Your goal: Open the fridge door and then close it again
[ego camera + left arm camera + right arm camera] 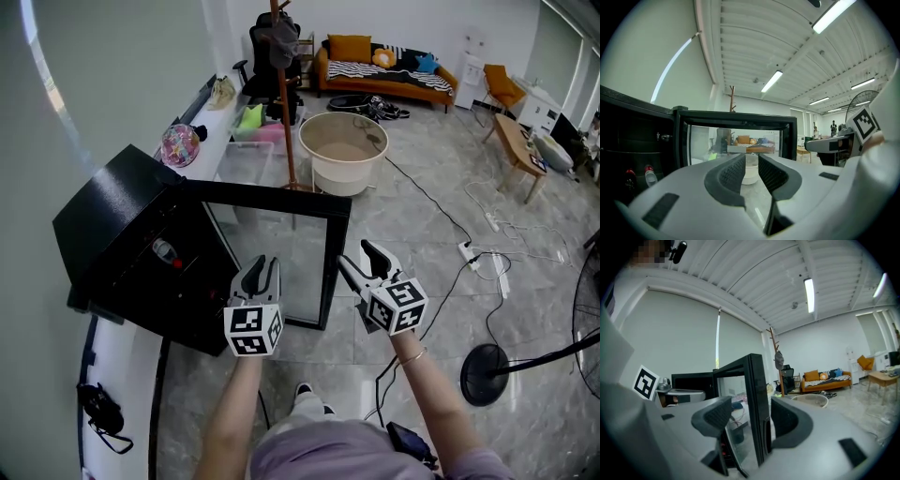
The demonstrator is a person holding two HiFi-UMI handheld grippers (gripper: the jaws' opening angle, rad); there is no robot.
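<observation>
The opening half looked done. The small black fridge (122,234), standing on the white desk (117,375) at the left of the head view, had its black-framed glass door (333,253) swung wide out toward the middle of the frame. Bottles (165,251) showed in the dark interior. The right gripper (359,260) sat at the door's free vertical edge. In its own view the jaws stood apart with that edge between them (a gap showed beside the pad (715,416) at the left of that view, so I judged it a loose straddle rather than a clamp). The left gripper (262,270) hung just left of it, in front of the glass, its jaws nearly together with a slim gap and nothing between them. What remained, as I read it, was the closing: pushing the door back against the fridge body until it shut.
</observation>
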